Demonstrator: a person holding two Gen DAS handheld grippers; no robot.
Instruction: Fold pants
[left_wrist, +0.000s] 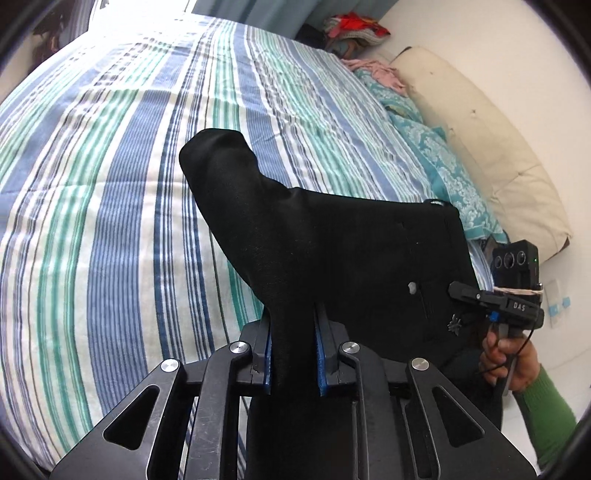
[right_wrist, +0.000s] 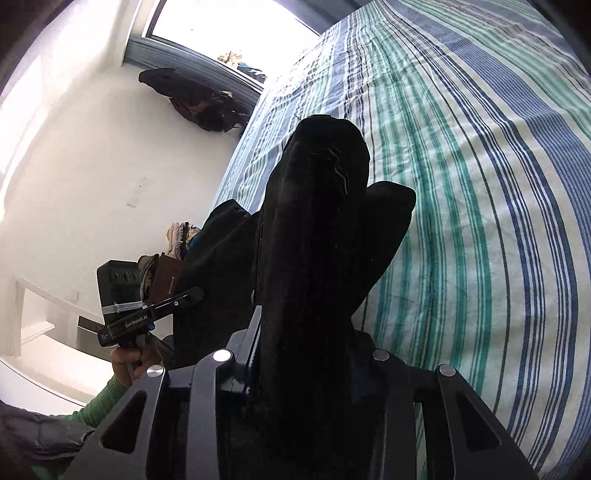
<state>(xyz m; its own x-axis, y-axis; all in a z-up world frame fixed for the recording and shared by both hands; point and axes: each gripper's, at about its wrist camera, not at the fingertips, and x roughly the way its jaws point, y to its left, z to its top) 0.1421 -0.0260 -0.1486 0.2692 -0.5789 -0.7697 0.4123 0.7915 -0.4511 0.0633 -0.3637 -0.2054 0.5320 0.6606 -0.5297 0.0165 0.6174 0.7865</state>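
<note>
The black pants hang bunched above the striped bed sheet, held up at two places. In the left wrist view my left gripper is shut on a fold of the cloth, its blue pads pressing both sides. A leg end sticks up beyond the fingers. The right gripper reaches into the pants' right edge, held by a hand in a green sleeve. In the right wrist view my right gripper is shut on a thick bunch of the pants. The left gripper shows low on the left.
A cream pillow and teal patterned cloth lie along the bed's far right side, with a pile of clothes beyond. In the right wrist view the bed sheet fills the right, and dark clothing sits below a bright window.
</note>
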